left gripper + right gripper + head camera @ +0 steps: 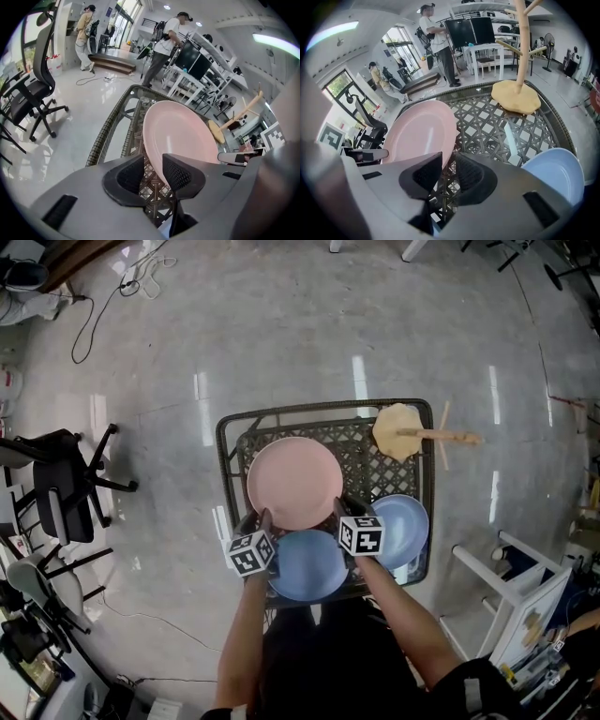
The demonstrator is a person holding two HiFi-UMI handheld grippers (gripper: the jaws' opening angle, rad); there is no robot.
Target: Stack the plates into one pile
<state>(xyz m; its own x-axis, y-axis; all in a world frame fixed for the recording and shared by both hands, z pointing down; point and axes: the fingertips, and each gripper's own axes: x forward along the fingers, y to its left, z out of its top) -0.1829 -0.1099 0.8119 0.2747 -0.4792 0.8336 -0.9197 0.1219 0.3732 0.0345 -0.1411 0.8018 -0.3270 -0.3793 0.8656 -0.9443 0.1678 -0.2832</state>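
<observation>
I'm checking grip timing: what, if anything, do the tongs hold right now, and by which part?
Nothing yet. The left tongs and right tongs stand open at opposite sides of the pink plate, at its rim, pads not clamped.

Glossy grey floor (281, 324) (streaked with light); black office chair (66, 484) left.

Lab-like open office: swivel chair (61, 493), monitors (465, 31), white desks (487, 48), floor cables (139, 282).
</observation>
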